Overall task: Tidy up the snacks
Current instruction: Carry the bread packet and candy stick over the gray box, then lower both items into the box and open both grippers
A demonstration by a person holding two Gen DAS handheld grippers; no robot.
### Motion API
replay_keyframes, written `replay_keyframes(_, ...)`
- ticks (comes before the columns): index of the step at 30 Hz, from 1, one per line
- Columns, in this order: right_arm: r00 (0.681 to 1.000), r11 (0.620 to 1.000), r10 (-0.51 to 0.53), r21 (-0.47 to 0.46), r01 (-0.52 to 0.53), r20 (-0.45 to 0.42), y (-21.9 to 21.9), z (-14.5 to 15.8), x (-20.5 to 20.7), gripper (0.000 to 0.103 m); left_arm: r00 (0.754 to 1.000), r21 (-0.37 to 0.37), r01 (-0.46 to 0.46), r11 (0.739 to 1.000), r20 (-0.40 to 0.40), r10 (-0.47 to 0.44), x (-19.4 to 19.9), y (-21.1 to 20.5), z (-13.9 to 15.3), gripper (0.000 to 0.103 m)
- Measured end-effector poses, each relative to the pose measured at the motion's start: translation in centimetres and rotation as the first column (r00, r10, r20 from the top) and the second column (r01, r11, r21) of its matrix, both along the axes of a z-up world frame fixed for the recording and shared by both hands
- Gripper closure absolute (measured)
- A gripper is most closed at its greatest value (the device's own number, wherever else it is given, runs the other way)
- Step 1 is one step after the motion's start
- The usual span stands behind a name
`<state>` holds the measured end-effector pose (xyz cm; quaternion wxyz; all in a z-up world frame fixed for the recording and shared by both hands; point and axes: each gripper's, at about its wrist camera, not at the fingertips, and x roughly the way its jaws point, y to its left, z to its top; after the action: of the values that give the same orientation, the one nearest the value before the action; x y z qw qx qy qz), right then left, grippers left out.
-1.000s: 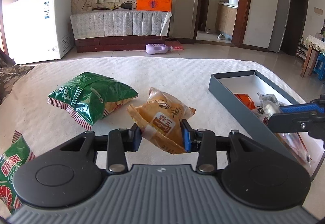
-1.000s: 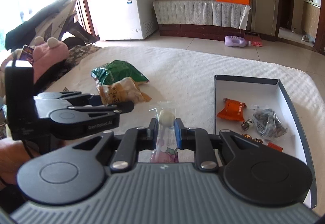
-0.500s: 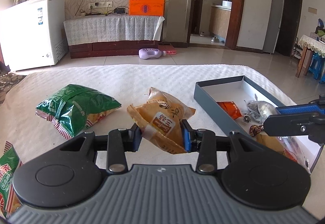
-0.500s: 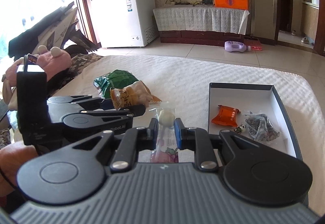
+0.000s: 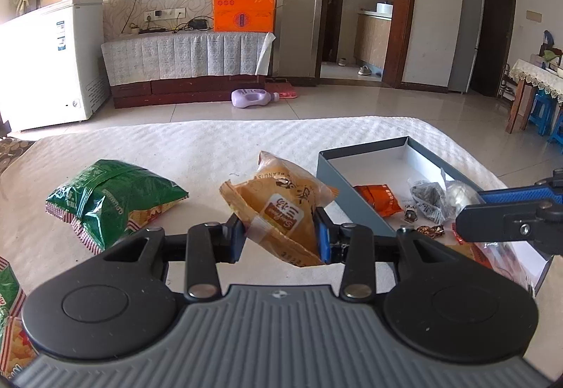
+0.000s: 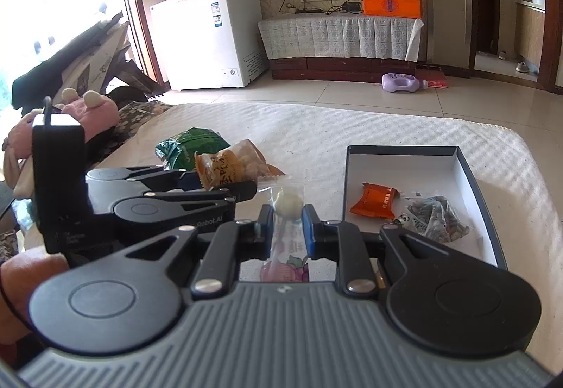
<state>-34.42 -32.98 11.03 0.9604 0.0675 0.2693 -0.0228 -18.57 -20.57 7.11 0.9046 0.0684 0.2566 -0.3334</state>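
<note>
L fingers (image 5: 279, 238) grip peanut bag (image 5: 278, 208); R fingers (image 6: 288, 229) grip candy pouch (image 6: 286, 212)

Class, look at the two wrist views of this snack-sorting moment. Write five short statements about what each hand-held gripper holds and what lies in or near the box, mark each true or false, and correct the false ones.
1. The left hand-held gripper grips a yellow-brown snack bag. True.
2. The right hand-held gripper is empty. False: it is shut on a clear packet with a white ball inside.
3. The grey box is empty. False: it holds an orange packet and other wrapped snacks.
4. The green bag lies outside the box. True.
5. A lid covers the box. False: it is open.
</note>
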Motion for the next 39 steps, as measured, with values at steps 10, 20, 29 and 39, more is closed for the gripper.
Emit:
replay_keyframes(10,0.999,0.999,-0.04,0.001,0.04,-0.01,-1.9,-0.3,-1.4,0.082,0.999,-0.014,0.051,0.999,0.007,-0.051,-1.2,-2.8,0.4,0.058)
replay_keyframes(20,0.994,0.994,-0.105,0.013,0.105,-0.013,-5.1,-0.6,-3.3,0.082,0.994,-0.022,0.105,0.994,-0.003,-0.105,-2.4,-7.3,0.0,0.058)
replay_keyframes(29,0.988,0.988,-0.153,0.03,0.154,-0.035,-7.5,-1.4,-4.2,0.082,0.991,-0.028,0.132,0.991,-0.029,-0.133,-2.5,-10.9,-1.4,0.058)
replay_keyframes(39,0.981,0.982,-0.183,0.044,0.186,-0.07,-9.1,-2.6,-4.7,0.082,0.987,-0.011,0.152,0.988,-0.052,-0.153,-2.3,-14.2,-3.0,0.058)
